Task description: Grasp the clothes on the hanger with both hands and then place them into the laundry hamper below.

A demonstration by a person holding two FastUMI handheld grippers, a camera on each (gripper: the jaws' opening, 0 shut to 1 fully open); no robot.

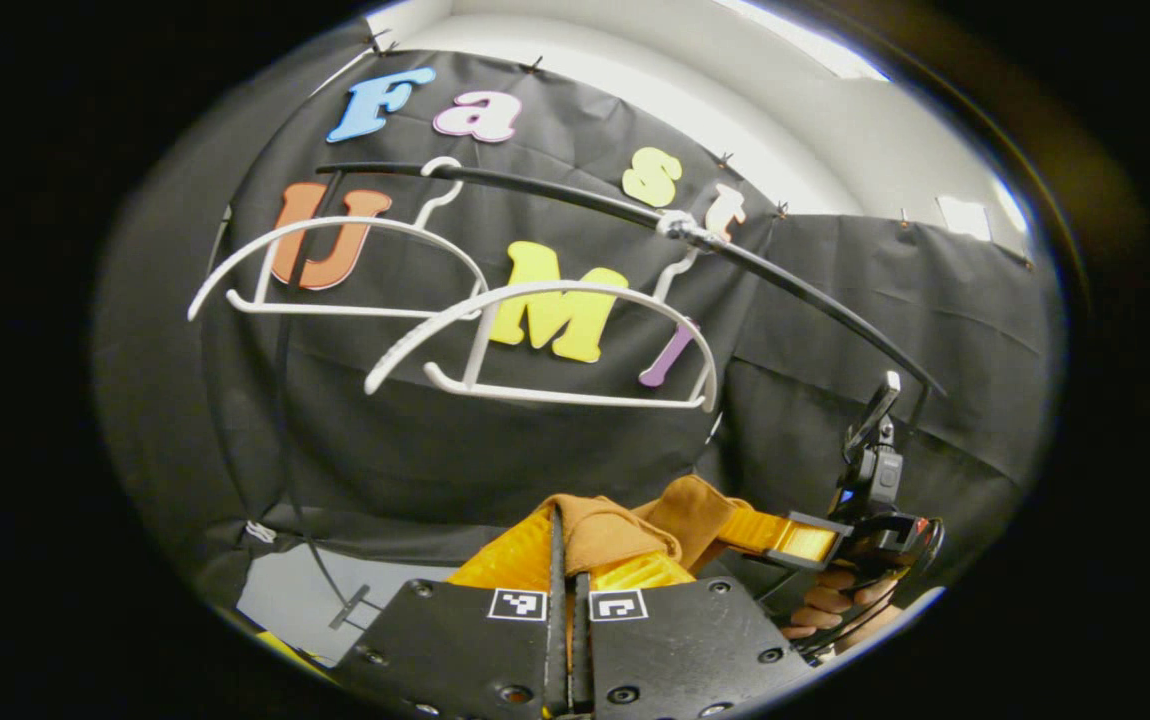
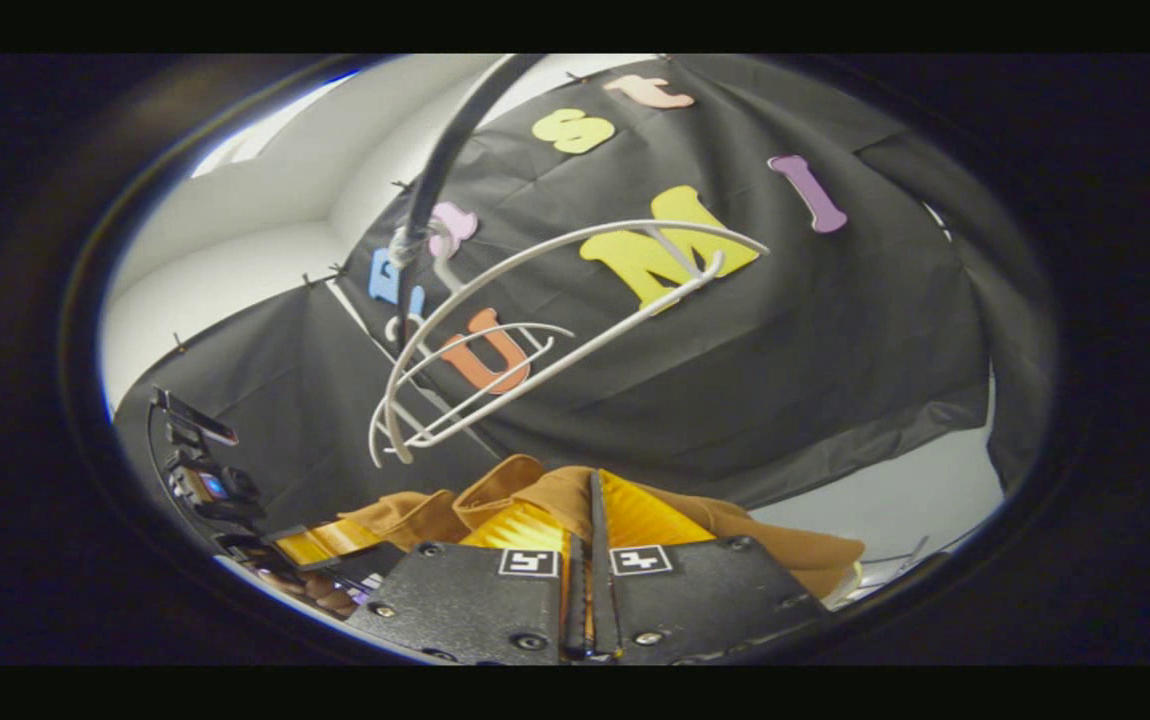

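A black rail [image 1: 555, 190] carries everything here, running as a long arc in front of the booth's dark wall. Two white hangers hook over it. The first hanger [image 1: 335, 225] hangs below the rail near its left end in the left gripper view. The second hanger [image 1: 555, 290] hangs farther along the rail, its hook caught just beside a pale metal fitting [image 1: 675, 225] on the rail. A thin dark upright [image 1: 280, 350] drops from the rail's left end toward the pale floor [image 1: 285, 600]. In the right gripper view the rail [image 2: 445, 150] rises steeply, with both hangers bunched beneath it.
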